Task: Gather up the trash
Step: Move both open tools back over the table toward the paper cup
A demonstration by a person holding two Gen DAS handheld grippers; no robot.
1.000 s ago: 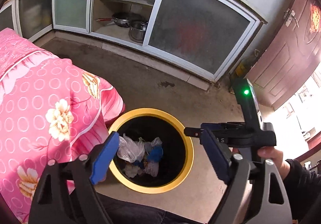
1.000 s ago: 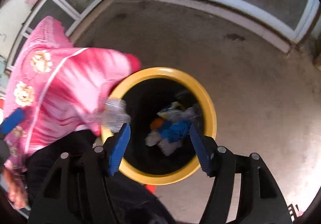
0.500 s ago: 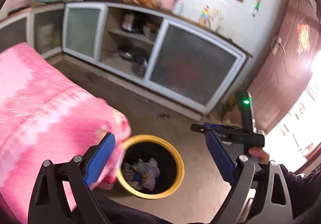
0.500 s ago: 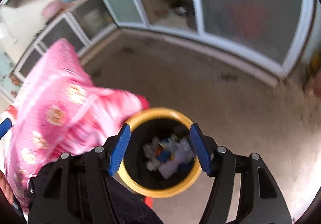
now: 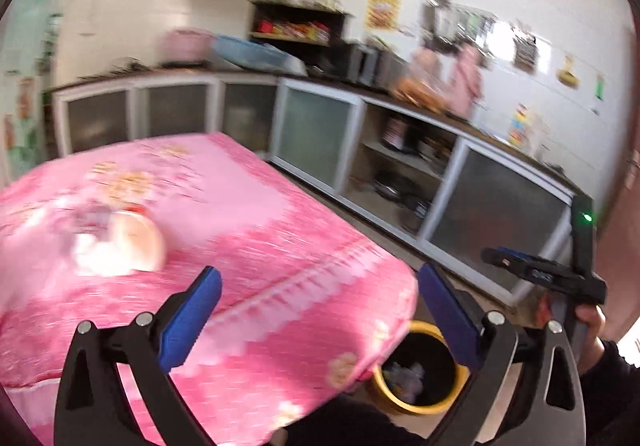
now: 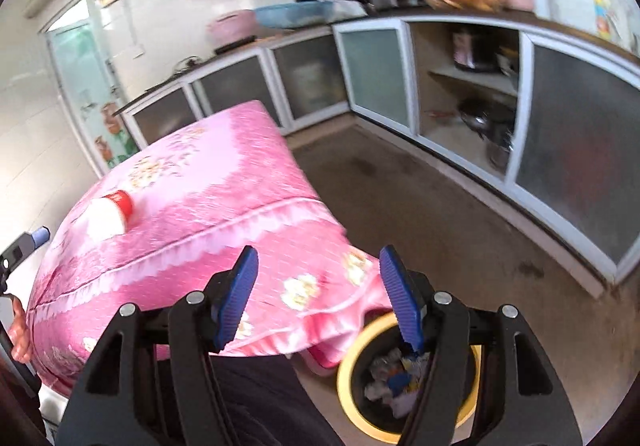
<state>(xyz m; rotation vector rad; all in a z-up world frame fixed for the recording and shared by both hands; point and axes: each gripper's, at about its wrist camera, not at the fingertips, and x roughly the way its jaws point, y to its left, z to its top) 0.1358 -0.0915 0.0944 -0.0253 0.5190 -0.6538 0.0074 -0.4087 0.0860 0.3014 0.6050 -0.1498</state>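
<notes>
A white paper cup with a red rim [image 6: 108,212] lies on its side on the pink flowered tablecloth [image 6: 224,182]. In the left wrist view the cup [image 5: 138,242] is blurred, with pale crumpled stuff [image 5: 90,252] beside it. The black bin with a yellow rim [image 5: 412,408] stands on the floor by the table's corner, with crumpled trash [image 6: 392,378] inside. My left gripper [image 5: 319,270] hangs over the table's near corner. Its jaws are opening and nothing is between them. My right gripper [image 6: 319,252] is open and holds nothing, above the cloth's edge and the bin [image 6: 344,378].
White cabinets with frosted doors [image 5: 320,130] run along the far walls, one bay open with pots inside. The counter above is crowded. Bare concrete floor [image 6: 420,214] lies between table and cabinets. A hand holds the right gripper [image 5: 520,266] at the right edge.
Both grippers have risen and tilted up from over the bin. The bin has dropped to the bottom of both views, and the table top with the cup has come into sight.
</notes>
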